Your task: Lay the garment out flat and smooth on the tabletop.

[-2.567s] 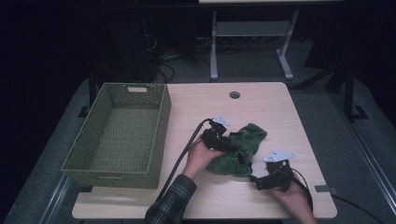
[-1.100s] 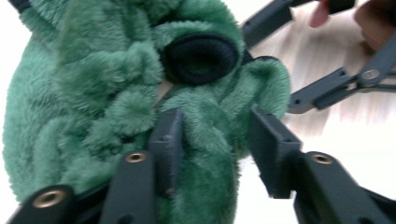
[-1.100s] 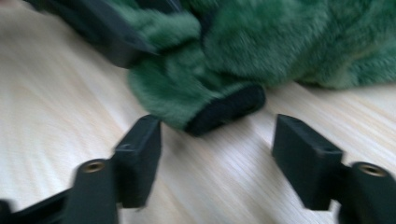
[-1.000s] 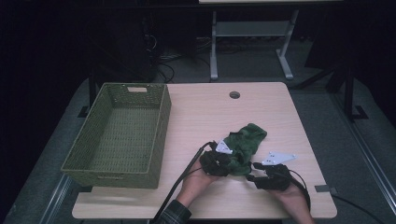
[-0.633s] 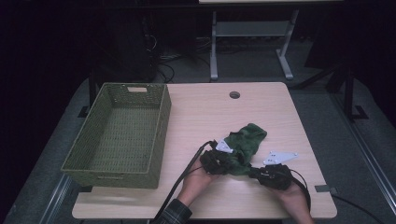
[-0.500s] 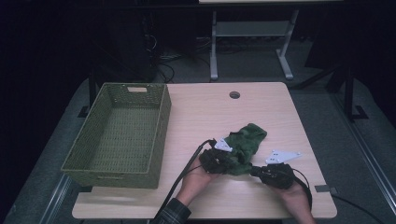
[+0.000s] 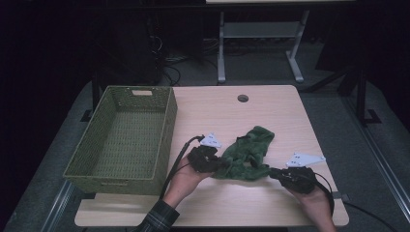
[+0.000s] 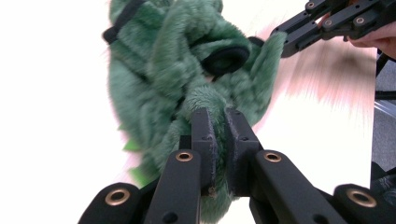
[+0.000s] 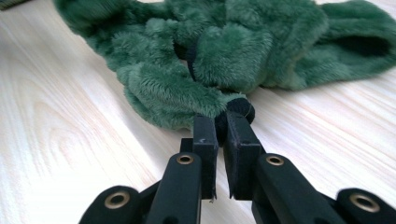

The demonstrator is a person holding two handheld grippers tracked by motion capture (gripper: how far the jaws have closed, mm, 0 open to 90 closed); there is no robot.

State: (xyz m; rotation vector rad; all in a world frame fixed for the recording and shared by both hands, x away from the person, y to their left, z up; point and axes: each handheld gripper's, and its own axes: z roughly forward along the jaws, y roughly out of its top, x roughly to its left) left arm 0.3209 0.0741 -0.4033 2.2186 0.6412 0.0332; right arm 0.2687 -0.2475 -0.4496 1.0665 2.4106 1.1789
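High view: right gripper at the near right of the table, jaws just closed, pinching a black-trimmed edge of the green furry cloth. Left gripper likewise just closed, clamped on the cloth's left end. Cloth lies bunched between them. Green basket stands far left
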